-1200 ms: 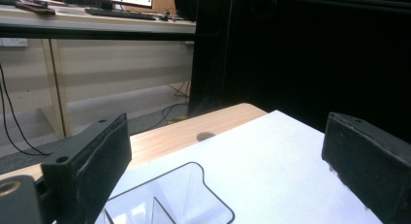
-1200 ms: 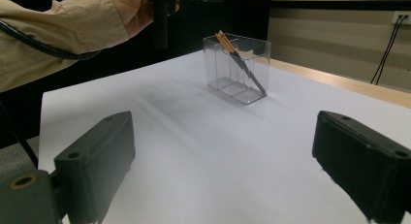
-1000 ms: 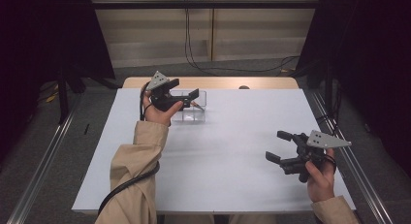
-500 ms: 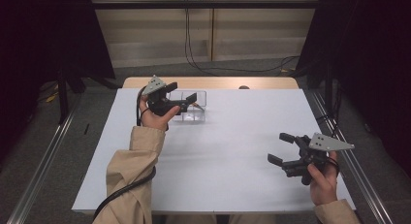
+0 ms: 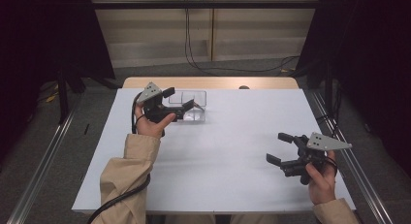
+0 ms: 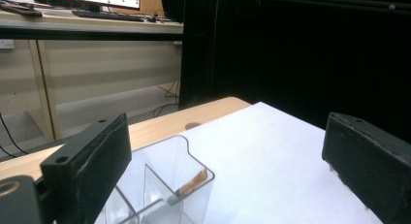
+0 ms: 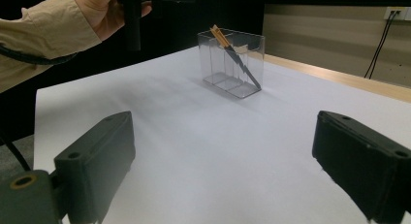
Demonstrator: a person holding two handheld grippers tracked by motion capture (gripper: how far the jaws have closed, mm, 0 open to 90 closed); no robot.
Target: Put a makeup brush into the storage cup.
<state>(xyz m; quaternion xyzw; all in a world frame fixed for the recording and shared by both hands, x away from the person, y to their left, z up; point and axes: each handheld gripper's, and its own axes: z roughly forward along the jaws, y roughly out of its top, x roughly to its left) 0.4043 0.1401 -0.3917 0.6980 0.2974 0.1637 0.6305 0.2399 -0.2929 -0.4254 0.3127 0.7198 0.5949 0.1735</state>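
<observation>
A clear plastic box [image 5: 196, 106] with several compartments stands at the back of the white table [image 5: 218, 151]. An orange-handled tool [image 7: 231, 52] leans inside it, handle up; the handle [image 6: 195, 180] pokes over the rim. My left gripper [image 5: 180, 99] hovers open at the box's left end, nothing between its jaws. The box [image 6: 162, 187] sits low between the jaws in the left gripper view. My right gripper [image 5: 276, 147] is open and empty near the front right, well away from the box [image 7: 231, 64].
A bare wooden strip [image 5: 208, 82] with a small dark hole [image 5: 244, 87] runs behind the white surface. Metal rails [image 5: 41, 156] lie on the floor at both sides. Dark curtains close off left and right. The person's left hand [image 7: 99, 13] appears in the right gripper view.
My left gripper has drawn back slightly toward the person and to the left, staying open near the box. The right gripper has drifted a little right and nearer.
</observation>
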